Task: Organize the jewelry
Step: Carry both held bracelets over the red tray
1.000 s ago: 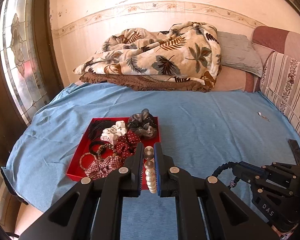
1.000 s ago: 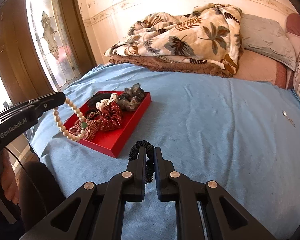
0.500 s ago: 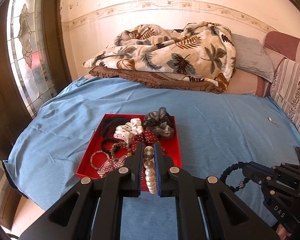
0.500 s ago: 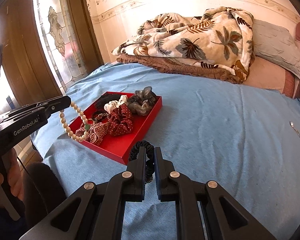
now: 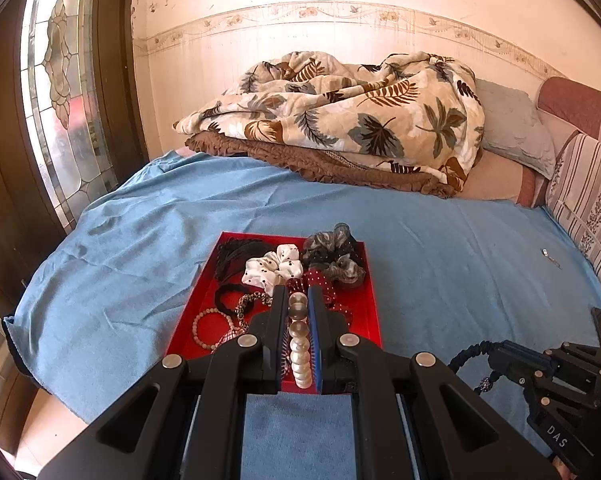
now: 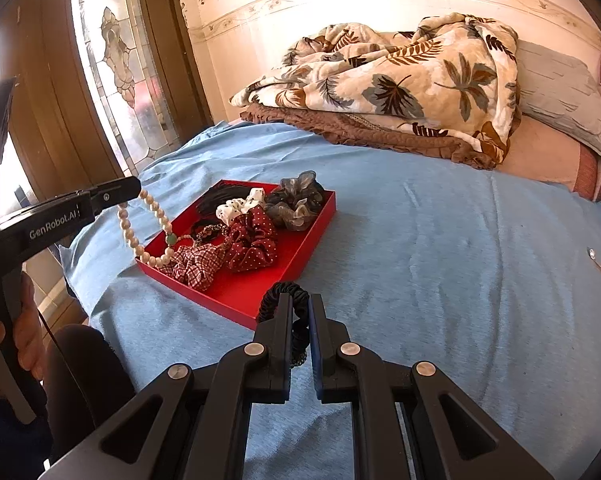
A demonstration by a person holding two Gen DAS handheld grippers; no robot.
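Holding a pearl bracelet (image 5: 299, 346) above the red tray (image 5: 370, 312), the left hand-held gripper (image 5: 298, 316) pinches it; the right hand-held gripper (image 6: 299, 320) clamps a black hair tie (image 6: 278, 294). Both remain unplaced.

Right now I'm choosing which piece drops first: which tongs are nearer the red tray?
Left. The left tongs dangle the pearl bracelet over the red tray's near-left corner; the right tongs, gripping the black hair tie, sit just off its near edge.
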